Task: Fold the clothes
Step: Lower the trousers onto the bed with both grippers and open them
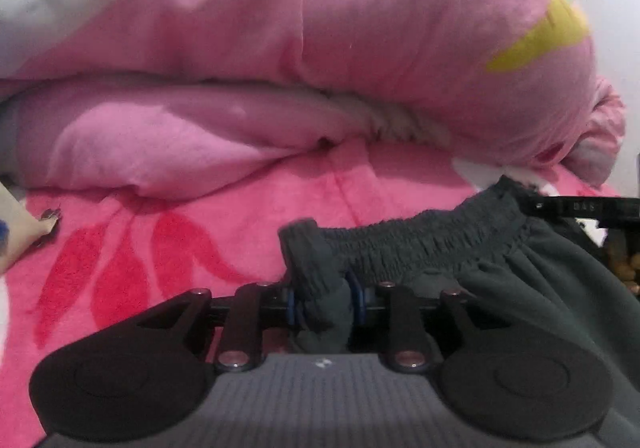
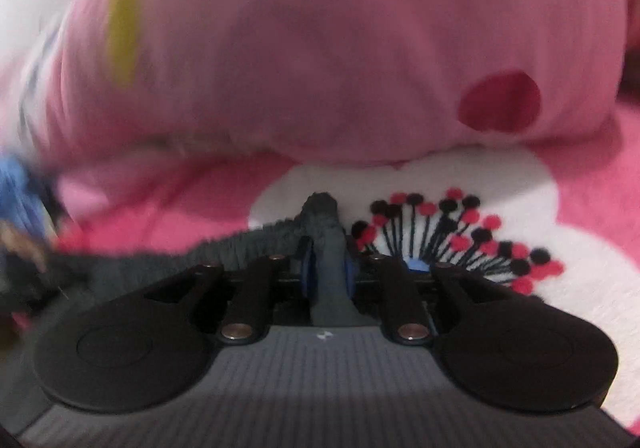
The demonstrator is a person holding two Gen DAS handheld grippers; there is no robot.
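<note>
A dark grey garment (image 1: 500, 280) with a gathered elastic waistband (image 1: 420, 244) is stretched over a pink floral bedspread (image 1: 160, 248). My left gripper (image 1: 326, 304) is shut on one end of the waistband, the cloth bunched between its blue pads. In the right wrist view the same dark grey garment (image 2: 224, 248) runs off to the left, and my right gripper (image 2: 328, 272) is shut on the waistband's other end (image 2: 324, 215). The right gripper's black body (image 1: 584, 207) shows at the right edge of the left wrist view.
A bulky pink quilt (image 1: 360, 39) with a yellow patch is heaped just beyond the garment and fills the upper part of both views, pink quilt (image 2: 340, 47). A white flower print (image 2: 480, 240) lies on the bedspread under the right gripper. A beige item (image 1: 16, 224) sits at far left.
</note>
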